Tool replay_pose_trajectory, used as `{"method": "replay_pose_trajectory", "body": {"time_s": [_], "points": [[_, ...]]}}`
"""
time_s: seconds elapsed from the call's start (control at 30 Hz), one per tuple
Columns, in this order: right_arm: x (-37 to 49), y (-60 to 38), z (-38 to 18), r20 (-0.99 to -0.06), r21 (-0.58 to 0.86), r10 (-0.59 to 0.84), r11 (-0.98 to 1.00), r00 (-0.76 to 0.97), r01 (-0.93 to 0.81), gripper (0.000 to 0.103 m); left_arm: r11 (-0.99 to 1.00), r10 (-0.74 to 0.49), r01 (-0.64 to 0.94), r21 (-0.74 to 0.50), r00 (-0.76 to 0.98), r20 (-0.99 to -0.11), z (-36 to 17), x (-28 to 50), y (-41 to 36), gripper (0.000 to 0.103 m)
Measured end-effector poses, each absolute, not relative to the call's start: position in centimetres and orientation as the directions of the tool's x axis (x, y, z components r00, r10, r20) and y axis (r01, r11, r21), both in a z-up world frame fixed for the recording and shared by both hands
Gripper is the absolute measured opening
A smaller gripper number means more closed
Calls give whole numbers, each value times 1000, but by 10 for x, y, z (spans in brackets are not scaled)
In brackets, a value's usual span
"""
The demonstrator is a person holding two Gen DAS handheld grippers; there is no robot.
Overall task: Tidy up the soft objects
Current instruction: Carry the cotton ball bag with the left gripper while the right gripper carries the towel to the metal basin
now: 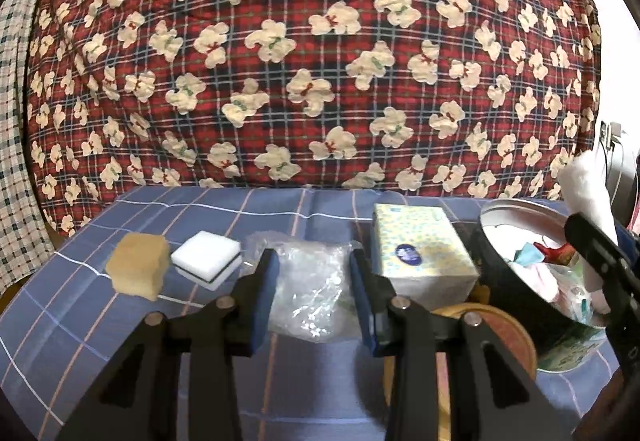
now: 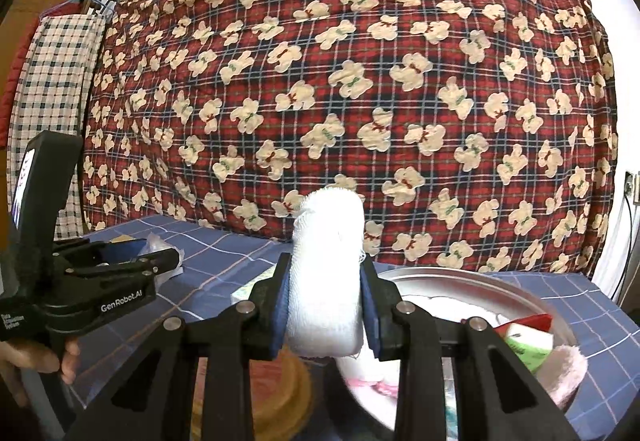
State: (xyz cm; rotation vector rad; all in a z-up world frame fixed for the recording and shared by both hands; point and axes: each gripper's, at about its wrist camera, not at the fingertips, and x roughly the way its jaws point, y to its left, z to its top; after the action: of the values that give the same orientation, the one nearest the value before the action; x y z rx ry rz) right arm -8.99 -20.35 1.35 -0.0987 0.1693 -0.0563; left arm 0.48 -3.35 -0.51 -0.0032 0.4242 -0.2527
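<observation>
My right gripper [image 2: 325, 281] is shut on a white gauze roll [image 2: 326, 273] and holds it upright above the round metal tin [image 2: 460, 277]. The roll [image 1: 588, 185] and the tin [image 1: 516, 213] also show at the right of the left wrist view. The tin holds several soft items, among them a pink cloth [image 2: 564, 369]. My left gripper [image 1: 314, 281] is open and empty, its fingers either side of a clear plastic bag [image 1: 308, 289] on the blue checked cloth. A tan sponge [image 1: 138, 265], a white sponge [image 1: 208, 257] and a tissue box [image 1: 420, 245] lie beyond.
A red bear-print quilt [image 1: 320, 61] hangs behind the table. A round wooden lid [image 1: 500, 337] lies next to the tin. The left gripper body [image 2: 80, 293] sits at the left of the right wrist view. Checked fabric [image 1: 16, 121] hangs far left.
</observation>
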Motion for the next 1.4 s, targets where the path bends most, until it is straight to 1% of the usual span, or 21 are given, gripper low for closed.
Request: {"method": "replay_pose_trajectory", "body": {"time_s": [0.23, 0.47, 0.87, 1.07, 1.4], "points": [[-98, -228, 16, -145, -89, -91, 993, 985, 78, 34, 961, -268, 271, -48, 880, -393, 3, -5, -58, 36], [-110, -255, 19, -108, -106, -142, 986, 984, 131, 34, 946, -314, 320, -48, 871, -377, 13, -15, -85, 36], [-115, -304, 24, -101, -47, -223, 975, 970, 219, 34, 912, -391, 410, -23, 847, -361, 24, -24, -139, 36], [-120, -326, 25, -95, -39, -271, 963, 958, 268, 34, 892, -432, 450, -35, 829, -355, 28, -27, -161, 36], [-124, -364, 26, -108, -11, -337, 941, 935, 338, 34, 870, -471, 492, -41, 802, -368, 26, -27, -195, 36]]}}
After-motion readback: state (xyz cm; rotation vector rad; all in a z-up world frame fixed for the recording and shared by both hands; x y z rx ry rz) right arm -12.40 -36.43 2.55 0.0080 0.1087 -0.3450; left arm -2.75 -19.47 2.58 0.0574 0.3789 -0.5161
